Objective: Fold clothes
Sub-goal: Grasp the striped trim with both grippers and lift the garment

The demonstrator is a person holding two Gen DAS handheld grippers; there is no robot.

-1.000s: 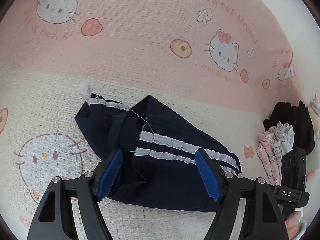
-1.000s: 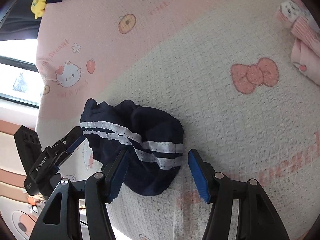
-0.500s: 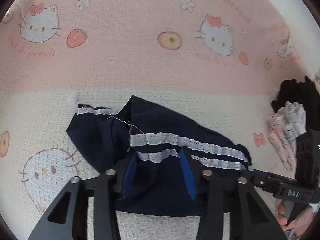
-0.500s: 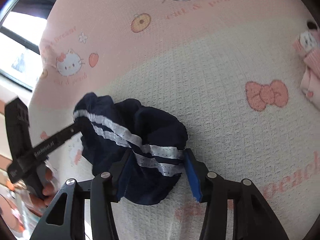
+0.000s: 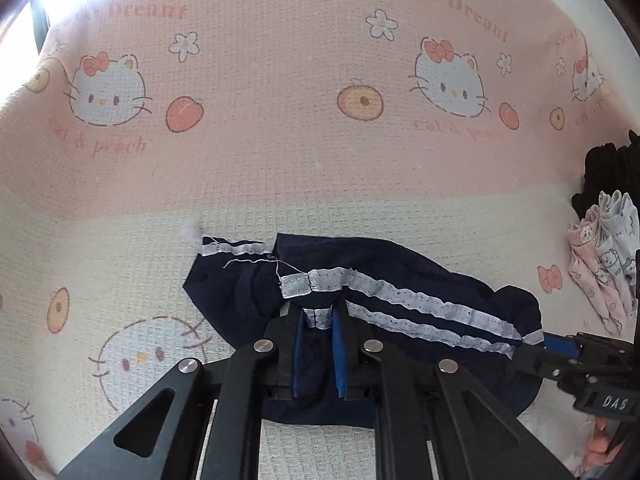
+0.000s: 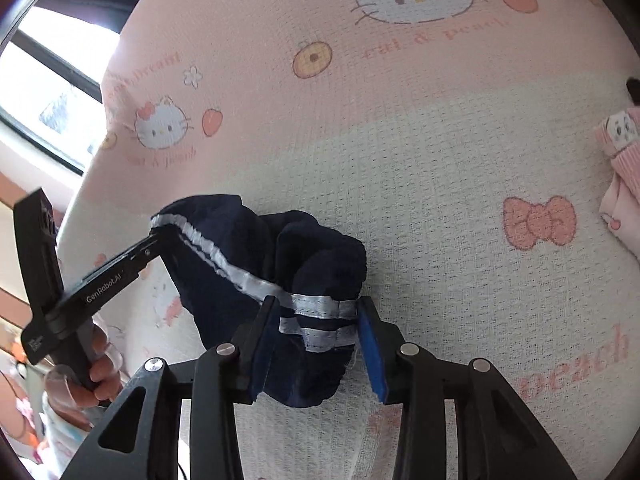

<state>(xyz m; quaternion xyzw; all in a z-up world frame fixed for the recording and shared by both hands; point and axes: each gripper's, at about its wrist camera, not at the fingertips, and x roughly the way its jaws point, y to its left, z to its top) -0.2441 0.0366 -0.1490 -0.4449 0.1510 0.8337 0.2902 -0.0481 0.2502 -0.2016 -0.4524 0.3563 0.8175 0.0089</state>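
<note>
A navy garment (image 5: 400, 272) with two white lace stripes lies crumpled on a pink and cream cat-print blanket (image 5: 280, 128). My left gripper (image 5: 317, 312) is closing, and its blue pads pinch a fold of the navy cloth at the stripe ends. In the right wrist view the same garment (image 6: 248, 256) is bunched up. My right gripper (image 6: 316, 304) is closing too, with the striped edge squeezed between its fingertips. The left gripper (image 6: 156, 240) grips the far end there, and the right gripper (image 5: 552, 344) reaches the garment's right end in the left wrist view.
Small pale printed clothes (image 5: 604, 264) and a black garment (image 5: 604, 168) sit at the blanket's right edge. Pink clothing (image 6: 620, 184) lies at the far right. A window (image 6: 48, 92) is beyond the blanket on the left. A hand (image 6: 100, 376) holds the left gripper's handle.
Both grippers' jaws have narrowed from wide apart onto the navy garment. The cloth has bunched up and its stripes now run taut between the two grippers.
</note>
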